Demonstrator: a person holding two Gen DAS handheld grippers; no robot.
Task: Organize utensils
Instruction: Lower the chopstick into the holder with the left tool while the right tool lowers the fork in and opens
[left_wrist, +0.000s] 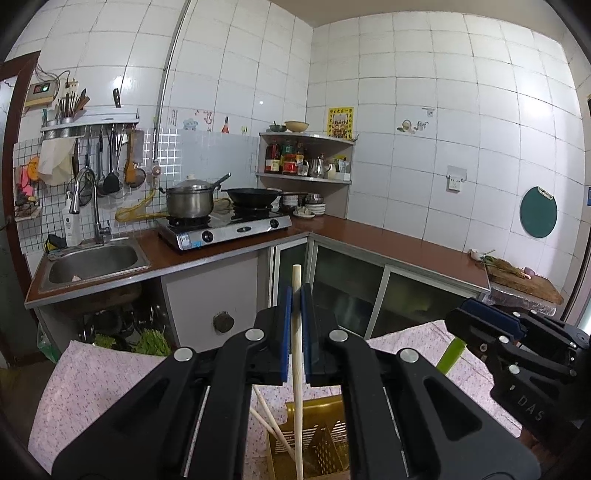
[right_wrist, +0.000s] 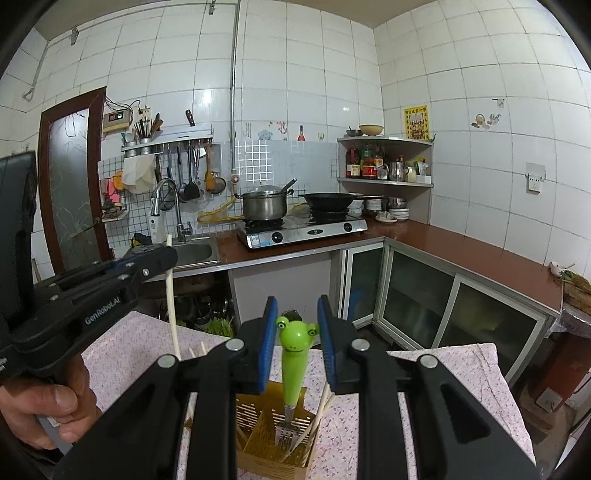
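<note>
My left gripper (left_wrist: 295, 291) is shut on a pale wooden chopstick (left_wrist: 297, 369). The stick stands nearly upright, and its lower end reaches down into the yellow slotted utensil basket (left_wrist: 325, 443). The right wrist view shows that gripper (right_wrist: 166, 256) at the left with the same chopstick (right_wrist: 171, 295). My right gripper (right_wrist: 297, 306) is shut on a green frog-headed fork (right_wrist: 293, 354), whose tines stand inside the basket (right_wrist: 258, 413). Other chopsticks (right_wrist: 321, 406) lean in the basket. From the left wrist, the right gripper (left_wrist: 469, 310) shows at the right with the green handle (left_wrist: 452, 354) below it.
The basket stands on a table with a pink patterned cloth (right_wrist: 461, 387). Beyond it runs an L-shaped kitchen counter with a sink (left_wrist: 92, 262), a gas stove (left_wrist: 225, 229) carrying a pot and a wok, and a cutting board (left_wrist: 524, 284). A hand (right_wrist: 40, 406) holds the left gripper's handle.
</note>
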